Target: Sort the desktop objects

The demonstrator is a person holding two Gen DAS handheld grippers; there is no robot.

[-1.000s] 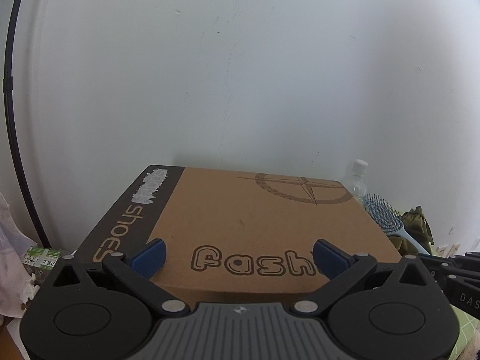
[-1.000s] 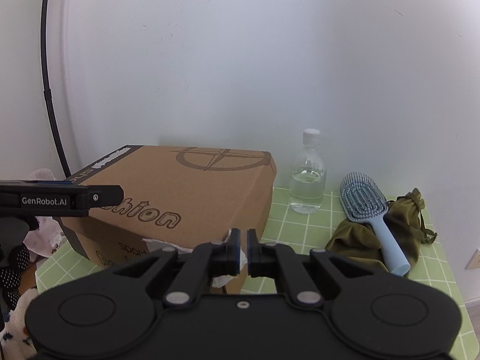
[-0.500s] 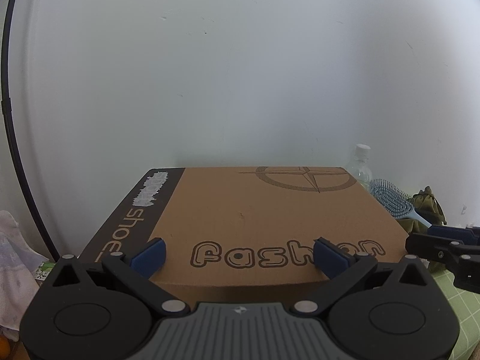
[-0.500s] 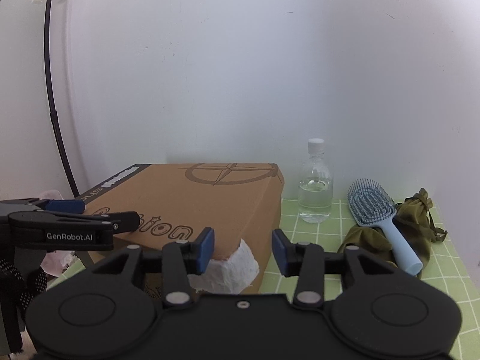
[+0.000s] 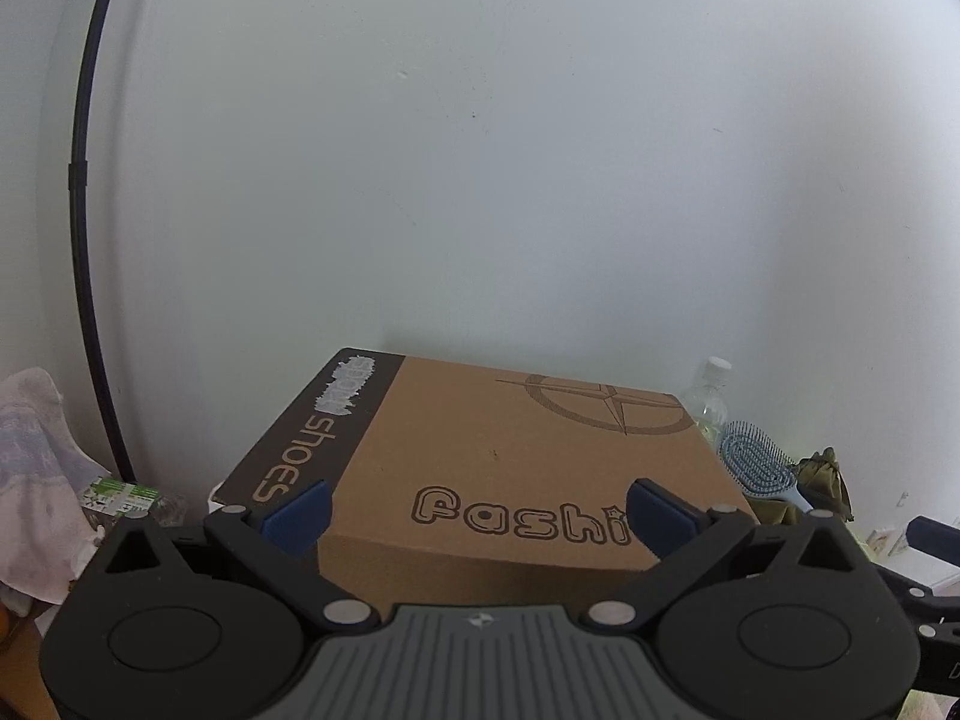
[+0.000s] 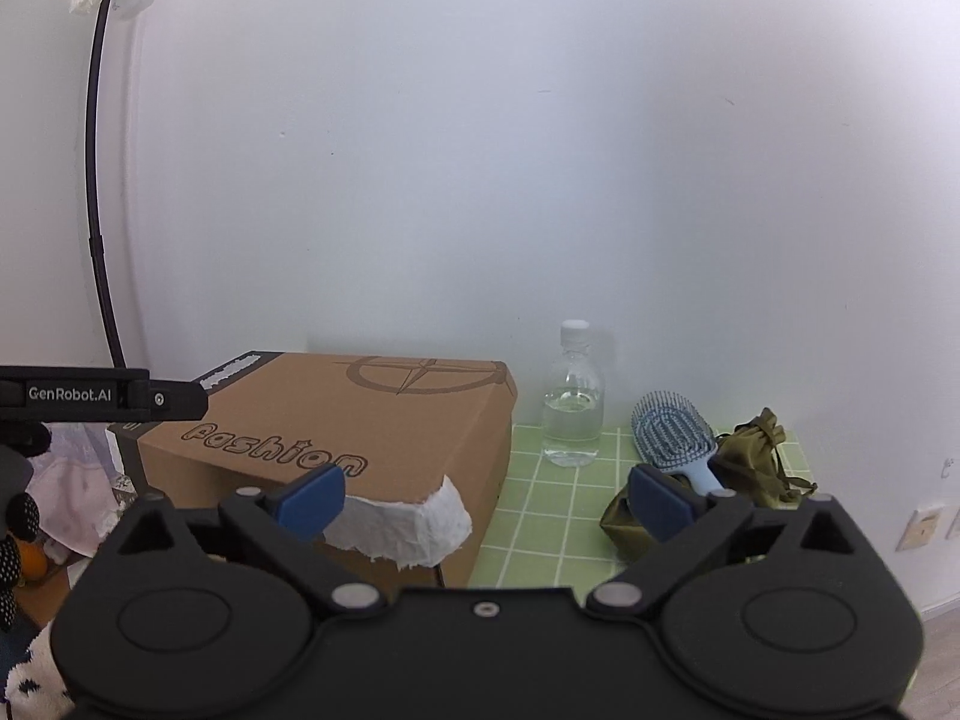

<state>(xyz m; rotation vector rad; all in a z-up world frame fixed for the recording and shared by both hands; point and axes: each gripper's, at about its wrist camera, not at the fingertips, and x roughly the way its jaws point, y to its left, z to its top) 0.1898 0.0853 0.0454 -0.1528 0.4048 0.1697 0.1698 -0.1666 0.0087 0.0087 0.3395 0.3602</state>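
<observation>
Right wrist view: both claws point(image 6: 483, 501) point(image 5: 477, 516) gape released near a matte cardboard shoebox point(image 6: 384, 420) with crumpled tissue point(image 6: 408, 525).

Brown cardboard shoe box point(image 6: 360, 420) – lid closed, printed "Fashion", compass emblem on top – sits on the green-tiled counter point(image 6: 540, 510). White crumpled tissue point(image 6: 414, 525) lies against its near corner. Clear bottle point(image 6: 573, 414) upright beside the box; blue hairbrush point(image 6: 675, 438) rests on an olive pouch point(image 6: 750, 450).

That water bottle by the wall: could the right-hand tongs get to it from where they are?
Probably yes. The right tongs are open, and the green tiled top between them and the water bottle looks bare; the shoebox stands to its left.
</observation>
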